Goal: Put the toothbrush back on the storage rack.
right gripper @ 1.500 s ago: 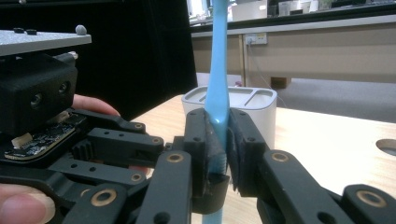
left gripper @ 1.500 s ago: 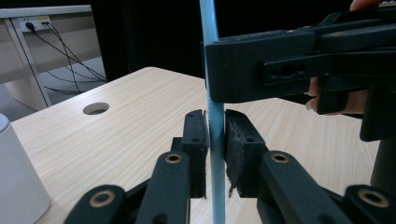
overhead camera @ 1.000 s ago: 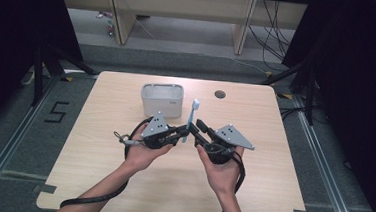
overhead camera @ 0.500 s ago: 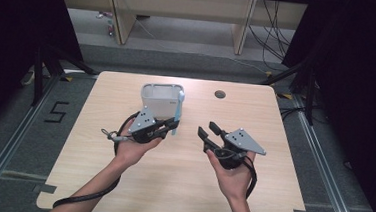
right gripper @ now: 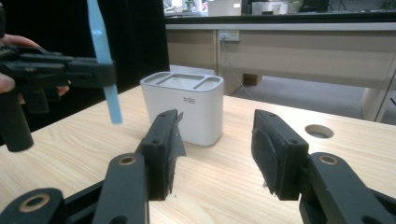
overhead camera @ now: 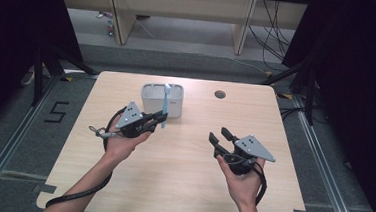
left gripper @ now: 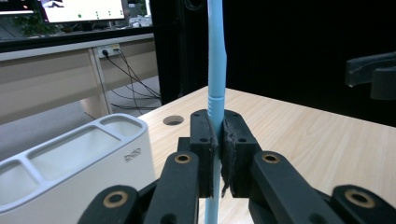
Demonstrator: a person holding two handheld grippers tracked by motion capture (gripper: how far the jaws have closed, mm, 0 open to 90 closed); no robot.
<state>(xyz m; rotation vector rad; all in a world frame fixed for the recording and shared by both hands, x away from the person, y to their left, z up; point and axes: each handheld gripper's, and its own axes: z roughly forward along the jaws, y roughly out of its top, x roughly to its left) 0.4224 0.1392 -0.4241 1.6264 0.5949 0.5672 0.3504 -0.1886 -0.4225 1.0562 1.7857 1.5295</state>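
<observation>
A light blue toothbrush [overhead camera: 165, 103] stands upright in my left gripper [overhead camera: 162, 118], whose jaws are shut on its handle [left gripper: 215, 100] just in front of the white holder [overhead camera: 162, 100]. The holder [right gripper: 183, 105] has several open compartments on top. My right gripper [overhead camera: 219, 136] hovers over the table's right half; its jaws have just been opening and nothing is between the pads [right gripper: 273, 151]. In the right gripper view the toothbrush [right gripper: 103, 56] hangs off to the left in my left gripper [right gripper: 109, 72].
A round cable hole [overhead camera: 220, 94] lies in the tabletop [overhead camera: 182, 160] behind the right hand. Desks and loose cables stand on the floor past the table's far edge. Dark curtains flank both sides.
The two grippers have drawn apart. The left one carried the toothbrush leftward toward the holder. The right one let go of it, moved right and opened its jaws.
</observation>
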